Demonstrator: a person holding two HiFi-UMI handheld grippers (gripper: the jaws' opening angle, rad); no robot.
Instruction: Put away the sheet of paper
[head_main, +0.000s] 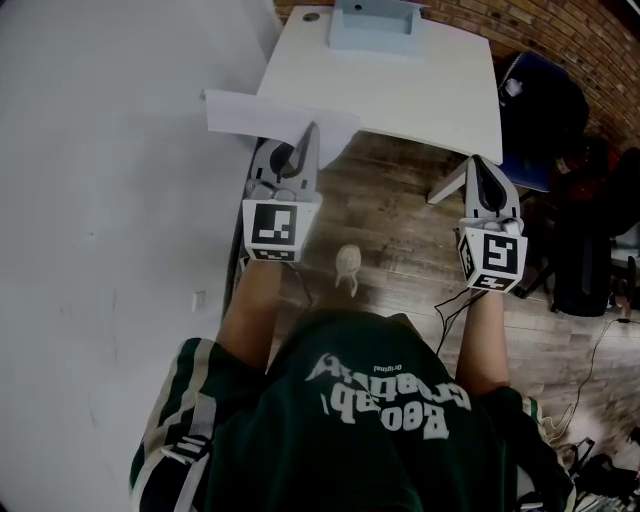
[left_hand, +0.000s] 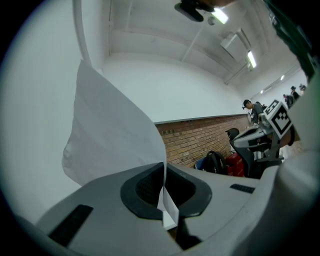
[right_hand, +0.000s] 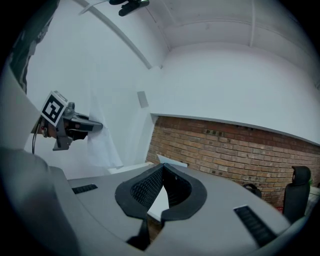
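Left gripper (left_hand: 164, 166) clenched on sheet of paper (left_hand: 110, 130), pinching it at one edge. Sheet rises from jaws and curls, far part free in air. Right gripper (right_hand: 162, 167) clamped shut, nothing between pads. Sheet held at near left corner of white table (head_main: 400, 90); contact with tabletop not clear. Pale blue box (head_main: 372, 25) at table's far side. Paper likely light, floppy, quick to crease or tear. Safest hold probably edge margin, second pinch on opposite edge.
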